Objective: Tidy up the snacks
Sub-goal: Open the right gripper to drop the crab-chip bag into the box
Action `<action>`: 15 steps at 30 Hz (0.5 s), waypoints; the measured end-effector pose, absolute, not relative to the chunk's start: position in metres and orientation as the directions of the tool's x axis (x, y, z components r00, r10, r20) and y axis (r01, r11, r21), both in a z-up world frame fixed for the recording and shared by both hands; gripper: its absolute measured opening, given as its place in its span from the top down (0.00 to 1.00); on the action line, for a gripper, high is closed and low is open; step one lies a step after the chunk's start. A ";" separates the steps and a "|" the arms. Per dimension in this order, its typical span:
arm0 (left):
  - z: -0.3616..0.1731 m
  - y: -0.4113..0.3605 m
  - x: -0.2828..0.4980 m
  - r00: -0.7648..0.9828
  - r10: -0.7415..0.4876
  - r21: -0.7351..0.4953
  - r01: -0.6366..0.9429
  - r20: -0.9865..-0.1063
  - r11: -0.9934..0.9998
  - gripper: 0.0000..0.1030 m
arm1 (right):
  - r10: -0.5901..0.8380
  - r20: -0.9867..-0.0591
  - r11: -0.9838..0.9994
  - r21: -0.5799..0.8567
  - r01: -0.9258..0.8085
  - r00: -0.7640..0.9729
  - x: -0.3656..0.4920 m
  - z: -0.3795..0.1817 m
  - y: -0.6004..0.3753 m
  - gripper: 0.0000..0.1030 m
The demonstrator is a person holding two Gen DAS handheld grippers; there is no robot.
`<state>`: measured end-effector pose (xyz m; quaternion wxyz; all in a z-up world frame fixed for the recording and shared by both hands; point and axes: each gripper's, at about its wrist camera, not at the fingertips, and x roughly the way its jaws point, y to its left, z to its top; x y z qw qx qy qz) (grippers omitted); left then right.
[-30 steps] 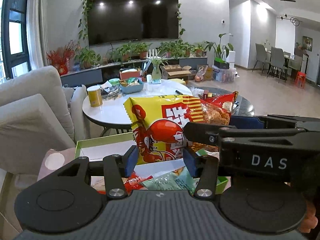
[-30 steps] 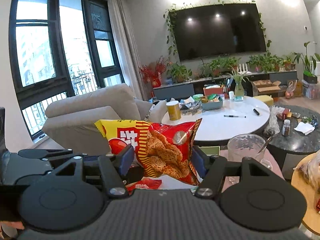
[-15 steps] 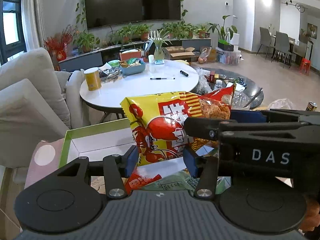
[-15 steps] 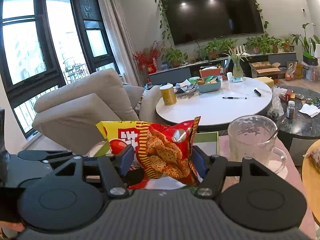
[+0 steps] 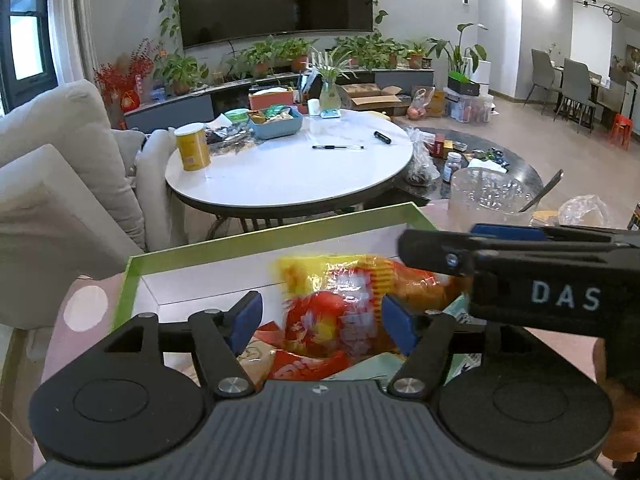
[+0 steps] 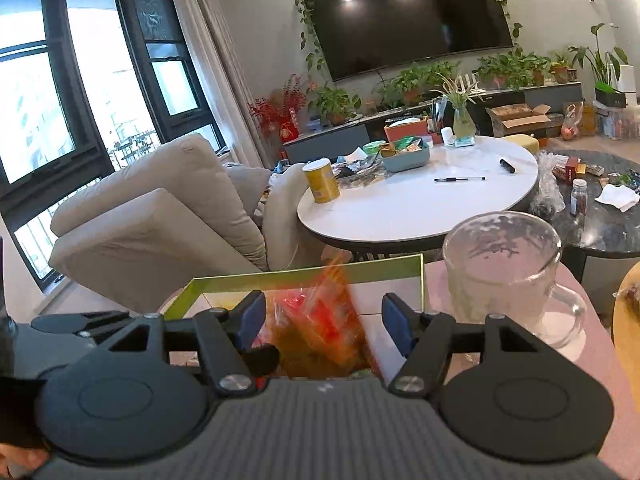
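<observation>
A yellow and red snack bag (image 5: 344, 304) is blurred, dropping into the green-rimmed white box (image 5: 256, 236); it also shows in the right wrist view (image 6: 320, 328) over the box (image 6: 304, 276). My left gripper (image 5: 322, 322) is open, its pads wide of the bag. My right gripper (image 6: 324, 322) is open too, just above the box, and its body (image 5: 532, 284) crosses the left wrist view on the right. Other snack packets (image 5: 304, 364) lie in the box below the bag.
A glass mug (image 6: 508, 268) stands right of the box on a pink surface. A round white table (image 5: 288, 168) with a yellow can (image 5: 193, 152), a blue basket and pens is beyond. A beige sofa (image 6: 160, 216) is on the left.
Both grippers held the snack bag up between them; now both have opened wider and the bag has fallen down into the box. Both views have lowered toward the box.
</observation>
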<state>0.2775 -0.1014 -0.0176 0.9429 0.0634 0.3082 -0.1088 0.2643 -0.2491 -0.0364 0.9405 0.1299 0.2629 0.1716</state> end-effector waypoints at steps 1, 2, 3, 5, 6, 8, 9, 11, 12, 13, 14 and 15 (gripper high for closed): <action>-0.017 -0.101 0.278 0.788 -0.164 0.052 0.241 -0.593 0.969 0.35 | 0.386 -0.448 0.910 0.330 -0.252 0.806 0.262 -0.036 -0.249 0.35; -0.017 -0.099 0.277 0.791 -0.162 0.050 0.237 -0.590 0.970 0.34 | 0.386 -0.447 0.910 0.328 -0.253 0.807 0.261 -0.035 -0.249 0.35; -0.016 -0.099 0.276 0.793 -0.161 0.050 0.234 -0.587 0.971 0.34 | 0.386 -0.445 0.910 0.326 -0.255 0.808 0.259 -0.033 -0.249 0.35; -0.014 -0.096 0.272 0.798 -0.157 0.054 0.231 -0.582 0.971 0.32 | 0.382 -0.440 0.913 0.316 -0.258 0.813 0.255 -0.031 -0.249 0.35; -0.013 -0.095 0.269 0.801 -0.154 0.057 0.229 -0.579 0.972 0.31 | 0.378 -0.436 0.916 0.307 -0.259 0.817 0.252 -0.029 -0.248 0.35; -0.009 -0.092 0.262 0.809 -0.148 0.062 0.222 -0.569 0.973 0.29 | 0.370 -0.425 0.920 0.292 -0.262 0.826 0.247 -0.026 -0.249 0.35; -0.008 -0.090 0.260 0.814 -0.146 0.063 0.218 -0.563 0.974 0.28 | 0.365 -0.418 0.922 0.286 -0.261 0.832 0.243 -0.024 -0.249 0.35; -0.004 -0.082 0.252 0.822 -0.140 0.060 0.207 -0.552 0.977 0.26 | 0.349 -0.403 0.927 0.279 -0.249 0.846 0.237 -0.020 -0.251 0.35; -0.002 -0.078 0.246 0.825 -0.138 0.057 0.201 -0.548 0.978 0.26 | 0.337 -0.388 0.930 0.282 -0.238 0.858 0.231 -0.018 -0.252 0.35; -0.001 -0.073 0.240 0.828 -0.134 0.054 0.194 -0.544 0.979 0.24 | 0.327 -0.364 0.930 0.289 -0.228 0.872 0.226 -0.016 -0.254 0.35; 0.001 -0.067 0.235 0.831 -0.127 0.051 0.183 -0.542 0.982 0.24 | 0.316 -0.332 0.929 0.299 -0.218 0.889 0.219 -0.015 -0.257 0.35; 0.002 -0.060 0.229 0.837 -0.114 0.049 0.165 -0.536 0.985 0.23 | 0.307 -0.313 0.929 0.302 -0.212 0.899 0.213 -0.013 -0.259 0.35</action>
